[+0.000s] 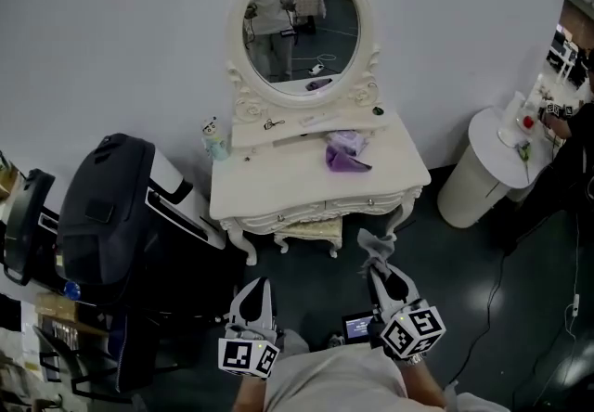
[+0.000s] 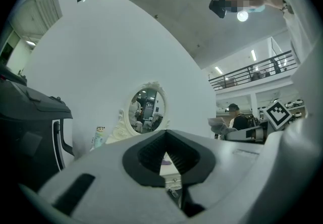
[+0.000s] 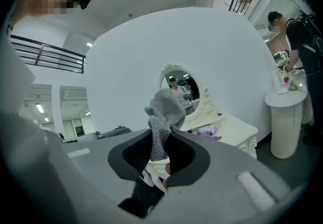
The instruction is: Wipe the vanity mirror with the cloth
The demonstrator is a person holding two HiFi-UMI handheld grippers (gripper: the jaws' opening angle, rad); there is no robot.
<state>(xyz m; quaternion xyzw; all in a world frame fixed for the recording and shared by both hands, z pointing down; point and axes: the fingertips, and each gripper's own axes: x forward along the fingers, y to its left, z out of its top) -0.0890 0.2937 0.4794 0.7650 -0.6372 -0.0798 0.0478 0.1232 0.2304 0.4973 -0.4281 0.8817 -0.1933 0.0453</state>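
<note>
The oval vanity mirror (image 1: 302,30) in its carved white frame stands at the back of a white dressing table (image 1: 278,187) against the wall. It shows small in the left gripper view (image 2: 146,109) and the right gripper view (image 3: 184,92). My right gripper (image 1: 376,263) is held low in front of the table, shut on a grey knitted cloth (image 1: 374,245) that sticks up from its jaws (image 3: 165,112). My left gripper (image 1: 252,297) hangs beside it, further left, shut and holding nothing (image 2: 165,134). Both are well short of the mirror.
A purple cloth (image 1: 345,153) and small items lie on the tabletop, a small bottle (image 1: 215,138) at its left corner. A black chair-like object (image 1: 111,215) stands left, a white round pedestal (image 1: 487,169) right. A stool (image 1: 311,232) sits under the table.
</note>
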